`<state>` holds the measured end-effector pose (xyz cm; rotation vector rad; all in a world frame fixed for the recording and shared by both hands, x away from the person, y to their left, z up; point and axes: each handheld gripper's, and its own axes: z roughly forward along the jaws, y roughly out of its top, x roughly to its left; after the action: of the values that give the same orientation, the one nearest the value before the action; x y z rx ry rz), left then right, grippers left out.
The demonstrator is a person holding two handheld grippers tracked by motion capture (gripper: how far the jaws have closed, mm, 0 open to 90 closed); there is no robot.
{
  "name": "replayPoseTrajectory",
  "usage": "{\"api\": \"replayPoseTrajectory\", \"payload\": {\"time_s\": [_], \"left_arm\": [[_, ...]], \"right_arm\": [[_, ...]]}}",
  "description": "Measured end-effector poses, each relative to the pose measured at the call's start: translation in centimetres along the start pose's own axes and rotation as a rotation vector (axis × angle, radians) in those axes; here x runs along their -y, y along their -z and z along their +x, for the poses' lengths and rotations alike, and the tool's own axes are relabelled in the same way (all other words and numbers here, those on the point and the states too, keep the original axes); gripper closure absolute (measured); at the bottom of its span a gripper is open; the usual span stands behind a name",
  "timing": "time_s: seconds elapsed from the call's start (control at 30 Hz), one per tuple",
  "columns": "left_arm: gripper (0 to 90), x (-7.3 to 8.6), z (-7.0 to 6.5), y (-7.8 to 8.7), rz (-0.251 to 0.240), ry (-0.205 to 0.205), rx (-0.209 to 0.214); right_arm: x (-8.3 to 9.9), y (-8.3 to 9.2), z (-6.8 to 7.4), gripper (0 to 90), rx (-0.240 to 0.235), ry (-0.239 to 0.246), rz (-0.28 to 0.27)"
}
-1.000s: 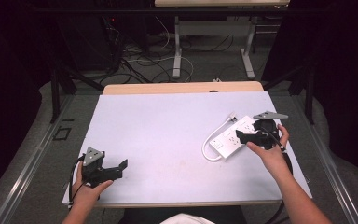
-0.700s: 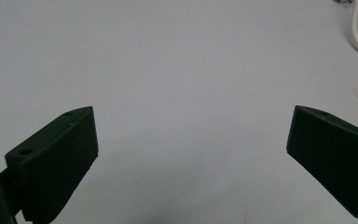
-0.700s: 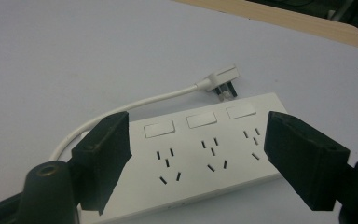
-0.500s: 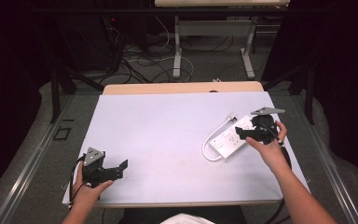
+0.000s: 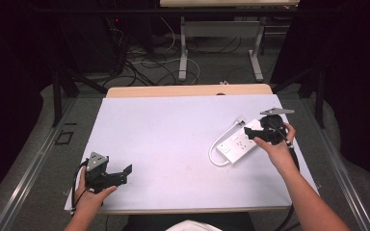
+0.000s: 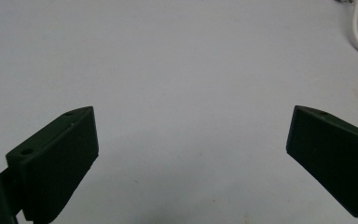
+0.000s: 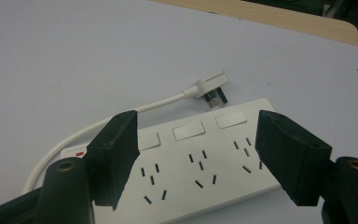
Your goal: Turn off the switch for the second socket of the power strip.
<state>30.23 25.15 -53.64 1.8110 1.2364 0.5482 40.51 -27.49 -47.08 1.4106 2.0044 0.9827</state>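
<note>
Left edge: the left gripper (image 5: 125,172) sits close to the near-left corner of the white table top (image 5: 173,139), with only a narrow strip of surface between it and the front edge.
Left hand pose: the hand (image 5: 90,191) comes in from the bottom and holds the tool low and about level, jaws aimed toward the table's middle.
Left gripper state: jaws spread wide with bare table between them (seen in its own view), holding nothing.
Middle: a broad stretch of bare white surface lies between the two grippers, free from the front edge to the wooden strip (image 5: 188,90) at the far edge.
Power strip: the white power strip (image 5: 236,144) lies flat right of centre, well in from the right edge; its cable (image 7: 98,128) loops round to the plug (image 7: 209,86) lying just beyond it.
Right hand pose: the forearm reaches in diagonally from the bottom right, and the right gripper (image 7: 196,140) is tipped down over the strip's far end.
Right gripper state: jaws have just been closing and stand part open astride the strip's width (pads not pressing on it).
</note>
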Motion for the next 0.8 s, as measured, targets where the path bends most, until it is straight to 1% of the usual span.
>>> {"api": "replayPoseTrajectory", "payload": {"time_s": [0.03,0.1,0.23,0.4,0.6,0.8], "left_arm": [[2.2,0.0,0.0,0.0,0.001,-0.001,0.0],[2.3,0.0,0.0,0.0,0.001,-0.002,0.0],[2.3,0.0,0.0,0.0,0.0,-0.001,0.0],[2.4,0.0,0.0,0.0,0.0,-0.002,0.0],[2.4,0.0,0.0,0.0,0.001,-0.001,0.0],[2.4,0.0,0.0,0.0,0.002,-0.002,0.001]], "right_arm": [[0.0,-0.1,-0.1,30.5,0.003,0.001,0.006],[-0.1,-0.3,-0.3,31.4,0.002,-0.015,0.012],[-0.1,-0.9,-0.7,32.6,-0.005,-0.01,0.025],[-0.2,-1.5,-0.7,32.7,0.016,-0.017,0.049],[-0.2,-2.3,-0.9,32.7,0.022,-0.009,0.064],[-0.2,-2.9,-1.0,35.2,0.007,-0.008,0.078]]}}
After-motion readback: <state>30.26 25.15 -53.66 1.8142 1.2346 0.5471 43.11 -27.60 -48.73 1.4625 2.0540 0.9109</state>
